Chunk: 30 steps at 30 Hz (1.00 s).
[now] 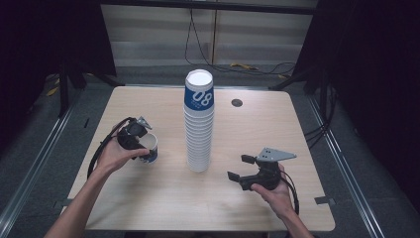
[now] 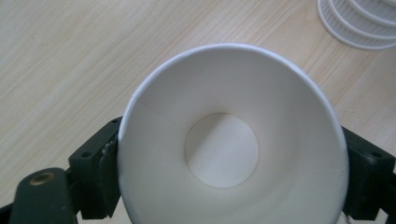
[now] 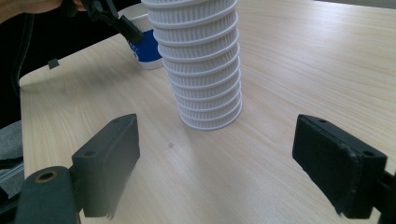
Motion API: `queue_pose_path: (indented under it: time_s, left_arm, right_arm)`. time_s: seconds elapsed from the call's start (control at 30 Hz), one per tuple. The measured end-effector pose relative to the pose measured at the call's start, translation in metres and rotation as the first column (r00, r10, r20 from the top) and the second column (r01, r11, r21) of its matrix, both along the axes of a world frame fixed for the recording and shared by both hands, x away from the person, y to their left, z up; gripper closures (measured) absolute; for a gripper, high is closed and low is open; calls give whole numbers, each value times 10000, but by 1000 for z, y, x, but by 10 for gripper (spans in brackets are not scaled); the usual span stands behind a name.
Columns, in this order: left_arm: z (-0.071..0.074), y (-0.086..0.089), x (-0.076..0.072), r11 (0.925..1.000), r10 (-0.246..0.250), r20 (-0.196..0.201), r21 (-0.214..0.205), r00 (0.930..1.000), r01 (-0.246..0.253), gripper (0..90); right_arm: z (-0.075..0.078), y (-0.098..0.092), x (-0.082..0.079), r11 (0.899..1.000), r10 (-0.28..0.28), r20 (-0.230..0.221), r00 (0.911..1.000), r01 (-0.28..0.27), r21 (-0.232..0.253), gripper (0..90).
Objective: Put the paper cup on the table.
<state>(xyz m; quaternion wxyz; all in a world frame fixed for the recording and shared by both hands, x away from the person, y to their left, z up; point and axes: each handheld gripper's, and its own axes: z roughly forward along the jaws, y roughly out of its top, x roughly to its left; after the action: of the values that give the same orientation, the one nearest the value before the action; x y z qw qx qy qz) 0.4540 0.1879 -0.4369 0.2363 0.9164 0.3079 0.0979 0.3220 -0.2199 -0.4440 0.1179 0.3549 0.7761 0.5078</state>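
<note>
1. We take the tall stack of cups [image 1: 199, 124] as our landmark; it stands upside down near the middle of the table [image 1: 163, 203], its top cup showing a blue band with "08".
2. To the left of the stack, a little nearer the person, we see a single paper cup [image 1: 150, 148] standing upright on the table, white inside with blue on its outer wall.
3. Our left gripper [image 1: 134, 136] comes down on that cup from above, and the left hand [image 1: 115, 156] holds it just left of the cup.
4. In the left gripper view we look straight down into the cup [image 2: 229, 154], and the two black jaws press against its outer wall on either side, clamped on it.
5. To the right of the stack, also nearer the person, our right gripper [image 1: 237, 168] points toward the stack's base, well apart from it.
6. In the right gripper view its jaws stand wide apart with nothing between them, and the stack's ribbed base [image 3: 205, 93] rises beyond them.
7. In that same view the blue cup [image 3: 142, 44] sits behind the stack, to its left, with the left gripper [image 3: 114, 18] on it.
</note>
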Motion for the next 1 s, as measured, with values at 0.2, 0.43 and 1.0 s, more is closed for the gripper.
queue_pose_path:
  time_s: [0.2,0.43,1.0]
  left_arm:
    - [-4,5,-2,9984,301,-90,-472,9995,-305,132]
    - [-18,11,-3,9992,278,-258,-273,9993,-285,159]
    - [-25,29,-20,9943,647,-174,-835,9978,-659,163]
  right_arm:
    - [0,0,0,10000,15,-26,10000,-15,-22,153]
    - [-1,0,0,10000,34,-42,10000,-34,14,150]
    - [-2,0,1,10000,17,-107,9999,-16,17,150]
